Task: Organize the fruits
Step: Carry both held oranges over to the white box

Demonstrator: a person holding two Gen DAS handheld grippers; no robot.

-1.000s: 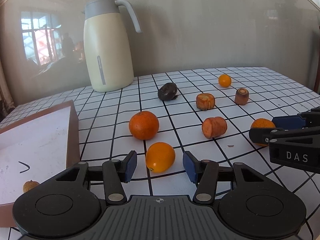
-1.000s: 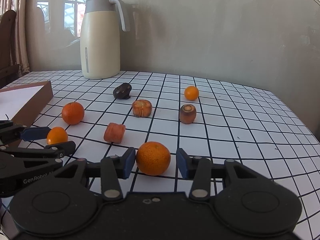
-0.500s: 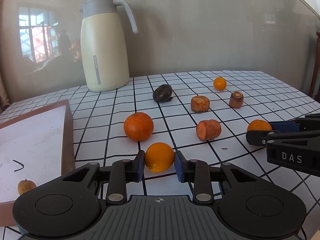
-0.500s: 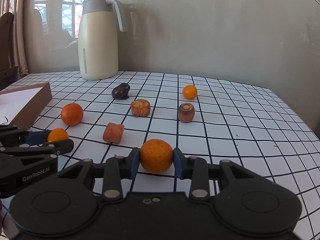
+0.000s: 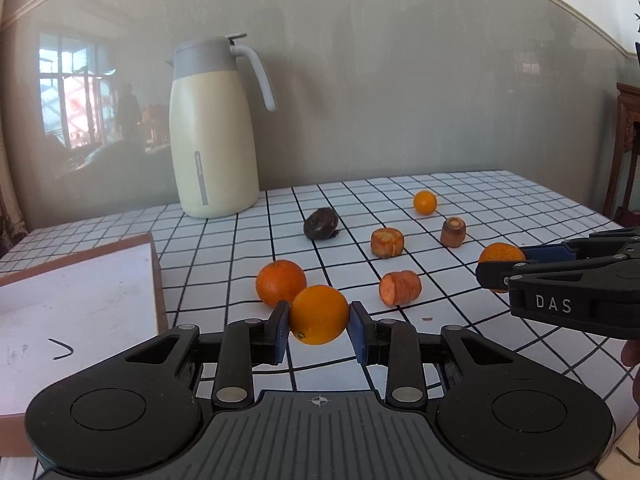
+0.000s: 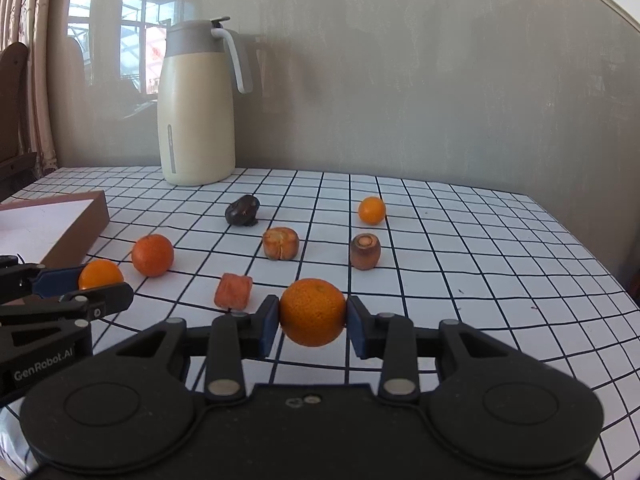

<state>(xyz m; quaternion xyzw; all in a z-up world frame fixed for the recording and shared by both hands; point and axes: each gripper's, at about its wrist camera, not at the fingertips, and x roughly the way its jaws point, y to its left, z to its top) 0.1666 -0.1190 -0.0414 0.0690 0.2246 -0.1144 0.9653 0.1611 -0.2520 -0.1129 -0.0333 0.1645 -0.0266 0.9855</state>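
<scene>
Both tongs clamped on an orange fruit each.

A second ago both pairs stood apart around fruit lying on the worktop (image 6: 460, 240); both have since closed. The left tongs (image 5: 319, 326) now pinch the smooth orange (image 5: 319, 314), raised a little, with a second orange (image 5: 280, 282) just behind at 11 o'clock. The right tongs (image 6: 312, 324) grip the dimpled orange (image 6: 313, 311); a carrot piece (image 6: 233, 291) lies near at 10 o'clock. Further back lie two more cut pieces, a dark fruit (image 6: 242, 211) and a small orange (image 6: 371, 210) at 1 o'clock. The box (image 5: 72, 312) sits at 9 o'clock of the left tongs.
</scene>
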